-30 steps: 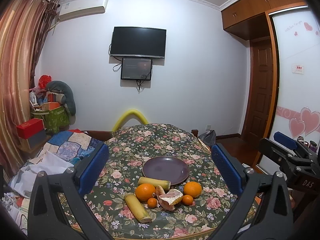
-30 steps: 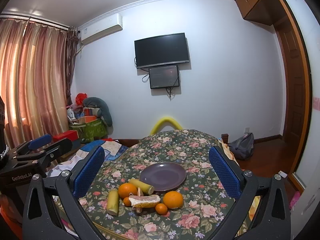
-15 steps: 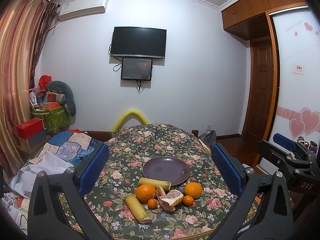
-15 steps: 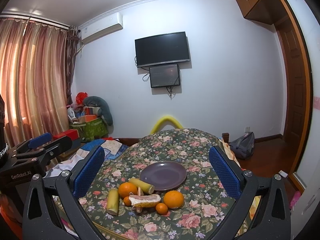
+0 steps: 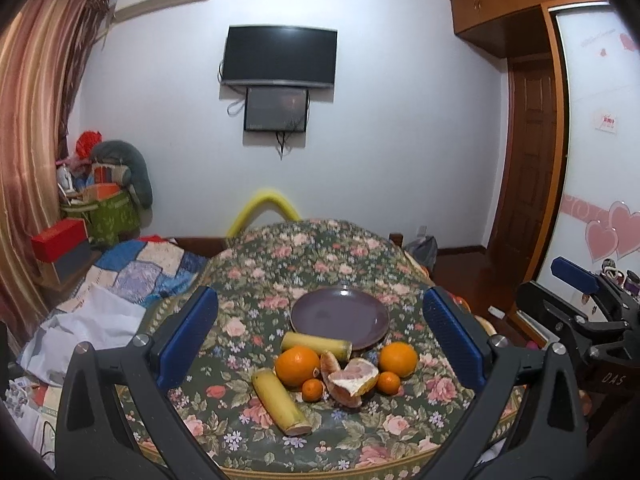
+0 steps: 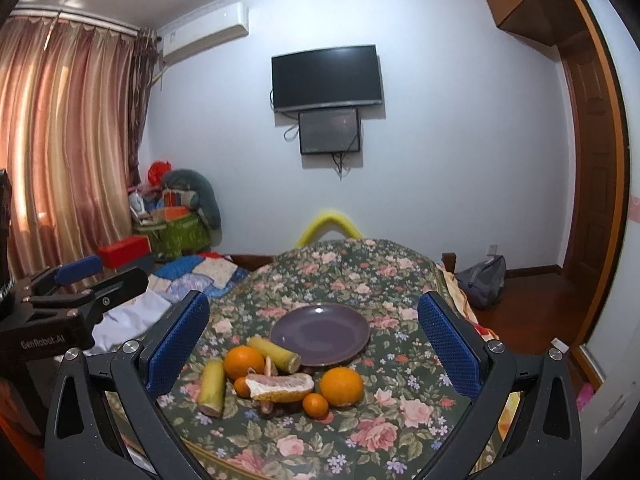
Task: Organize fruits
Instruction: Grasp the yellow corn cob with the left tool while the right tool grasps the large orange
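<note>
While the fruits (image 5: 340,368) sit beside the plate (image 5: 339,316) on the tabletop (image 5: 320,256), left claw (image 5: 320,336) and right claw (image 6: 314,344) gape wide, empty.

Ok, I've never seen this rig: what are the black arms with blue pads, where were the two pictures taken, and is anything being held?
Those are two hand-held claws, each carrying its own camera looking along its fingers. One picture is from the left claw, the other from the right claw. Both are open and hold nothing. On the floral tablecloth lie an empty purple plate, two large oranges, two small ones, two yellowish stalk pieces and peeled pomelo pieces.
</note>
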